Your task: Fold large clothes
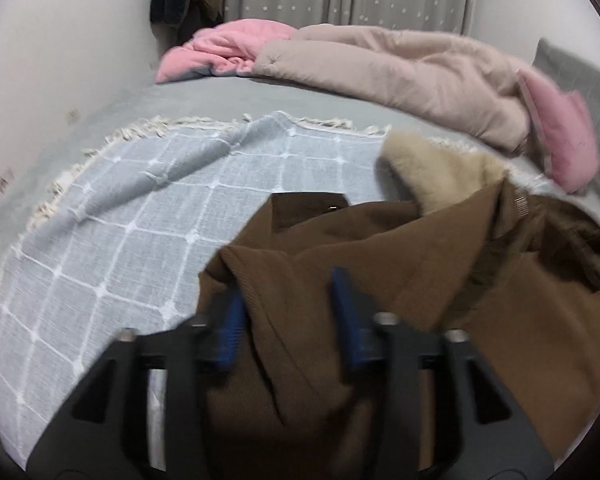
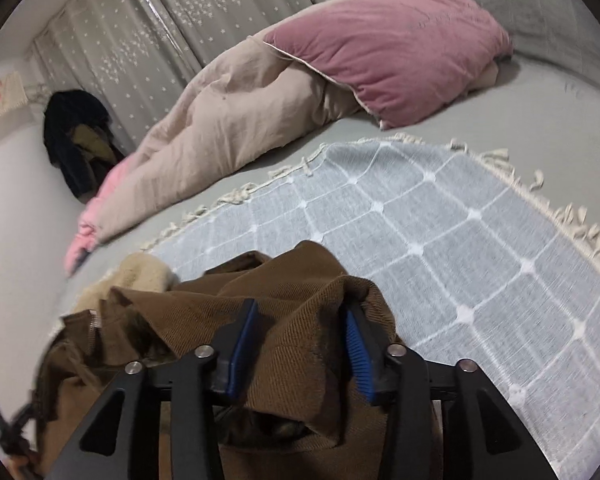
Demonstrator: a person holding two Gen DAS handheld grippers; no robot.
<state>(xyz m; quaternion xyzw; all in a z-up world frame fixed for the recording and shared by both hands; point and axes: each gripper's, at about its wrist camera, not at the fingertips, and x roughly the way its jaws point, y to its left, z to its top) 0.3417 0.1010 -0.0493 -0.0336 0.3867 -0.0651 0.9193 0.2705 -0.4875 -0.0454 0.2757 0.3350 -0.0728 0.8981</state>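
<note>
A brown coat (image 1: 380, 240) with a beige fur collar (image 1: 432, 176) lies crumpled on a blue-grey checked throw (image 1: 140, 208) spread over the bed. My left gripper (image 1: 288, 288) is open over the coat's left edge; a fold of brown cloth lies loose between its blue pads (image 1: 228, 328). In the right wrist view the coat (image 2: 204, 304) is bunched up. My right gripper (image 2: 301, 306) is open too, its blue pads (image 2: 358, 344) either side of a raised hump of the fabric. The fur collar (image 2: 140, 276) shows at the left there.
A beige and pink duvet (image 1: 400, 64) and a pink pillow (image 2: 388, 48) are heaped at the far side of the grey bed sheet (image 1: 180, 100). A white wall (image 1: 40, 80) runs along the left. Dark clothes (image 2: 76, 140) hang by star-print curtains (image 2: 160, 20).
</note>
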